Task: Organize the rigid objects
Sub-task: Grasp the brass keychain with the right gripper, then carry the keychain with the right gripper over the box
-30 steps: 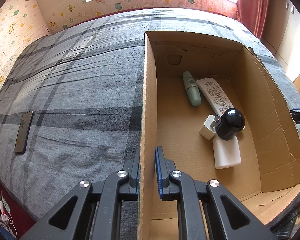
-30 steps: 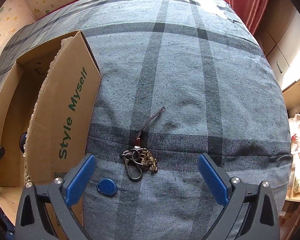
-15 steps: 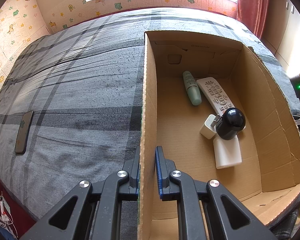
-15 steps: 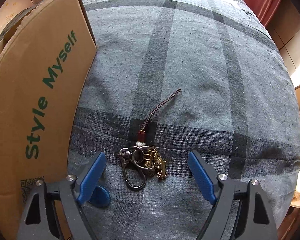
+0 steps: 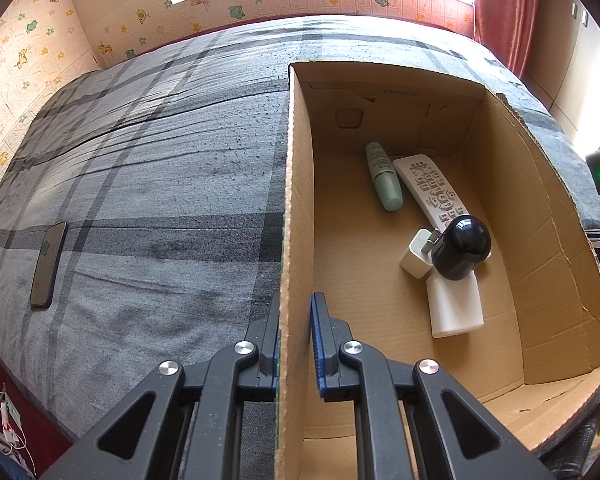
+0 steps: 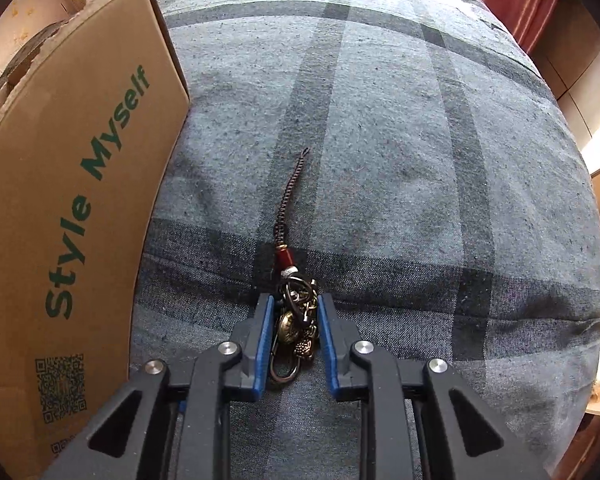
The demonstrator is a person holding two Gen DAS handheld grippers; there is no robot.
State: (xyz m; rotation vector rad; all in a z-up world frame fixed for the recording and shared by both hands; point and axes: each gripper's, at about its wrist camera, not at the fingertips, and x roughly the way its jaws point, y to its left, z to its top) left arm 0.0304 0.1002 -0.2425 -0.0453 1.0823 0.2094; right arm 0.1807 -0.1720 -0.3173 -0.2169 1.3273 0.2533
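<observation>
My left gripper is shut on the left wall of the open cardboard box, one blue pad on each side of it. On the box floor lie a green tube, a white remote, a white charger plug, and a white bottle with a black cap. On the grey plaid bedspread to the right of the box, my right gripper is shut on a brass keychain. Its braided cord trails away from the fingers.
A dark phone lies on the bedspread far left of the box. The box's outer side, printed "Style Myself", rises just left of my right gripper. Red curtain and cabinets border the bed on the right.
My right gripper came down over the keychain and its jaws went from wide open to shut around it. The blue tag is now hidden. The left gripper and box stayed put.
</observation>
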